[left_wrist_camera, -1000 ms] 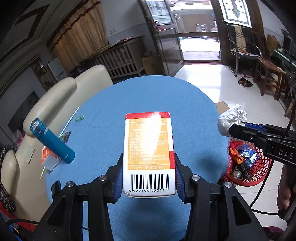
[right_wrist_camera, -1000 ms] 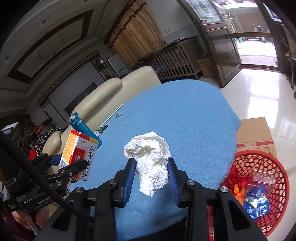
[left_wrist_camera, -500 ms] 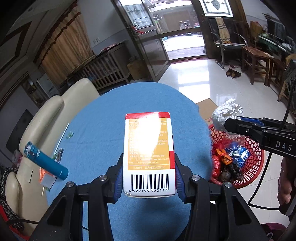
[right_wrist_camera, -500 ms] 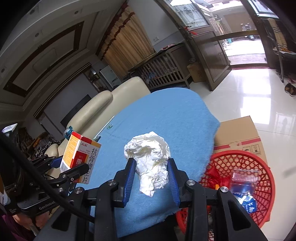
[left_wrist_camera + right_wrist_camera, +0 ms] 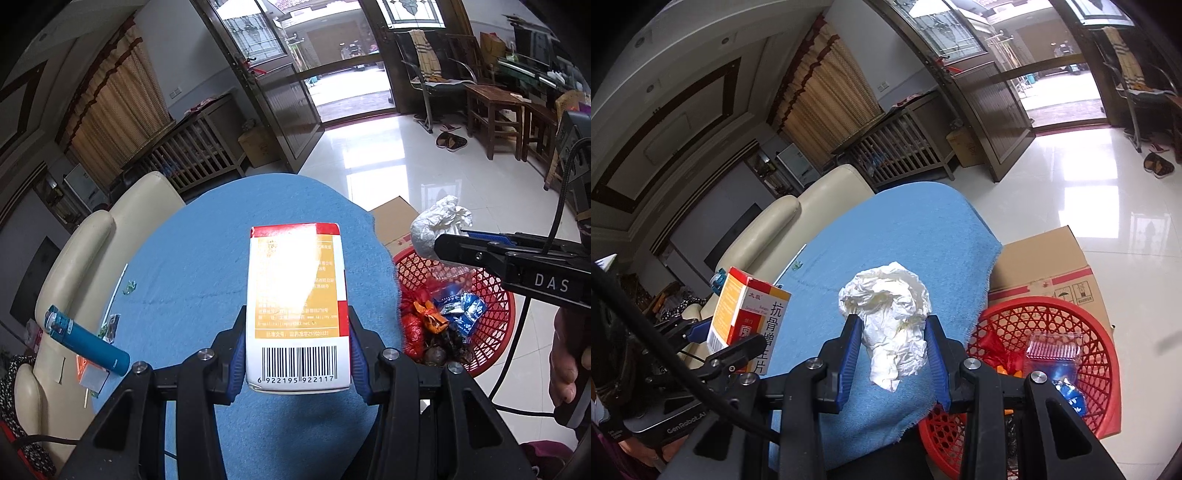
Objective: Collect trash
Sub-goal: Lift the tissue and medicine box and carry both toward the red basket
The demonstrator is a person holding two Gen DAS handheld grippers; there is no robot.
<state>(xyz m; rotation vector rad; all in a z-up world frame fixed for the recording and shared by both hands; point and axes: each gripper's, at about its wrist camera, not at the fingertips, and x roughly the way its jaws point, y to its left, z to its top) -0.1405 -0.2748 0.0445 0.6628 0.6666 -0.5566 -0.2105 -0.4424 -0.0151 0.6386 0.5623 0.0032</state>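
Two loads, one per claw. Left wrist view: my left gripper [image 5: 297, 354] is clamped on a medicine box [image 5: 297, 310], blue pads pressed to both sides, held above the blue tablecloth [image 5: 207, 266]. Box face is orange with a red top band, small print washed out by glare; barcode at the near end reads 6 922195 922117. At right, my right gripper [image 5: 448, 242], side marked "DAS", has a crumpled tissue wad [image 5: 439, 225] at its tip over the red basket [image 5: 495, 317], which stands on the floor by the table edge and holds wrappers. A blue tube [image 5: 86, 345] lies at the table's left edge, small scraps near it; cardboard carton [image 5: 395, 221] behind the basket. Right wrist view: right gripper [image 5: 894, 354] pinched tight on the tissue wad [image 5: 890, 317], still over the cloth edge [image 5: 905, 240], basket [image 5: 1071, 325] just right and below. Left gripper [image 5: 716, 341] at left, body marked "GenRobot.AI", holds the box [image 5: 750, 317]: large characters 抗骨增生片. Carton [image 5: 1049, 262] shows handling symbols.
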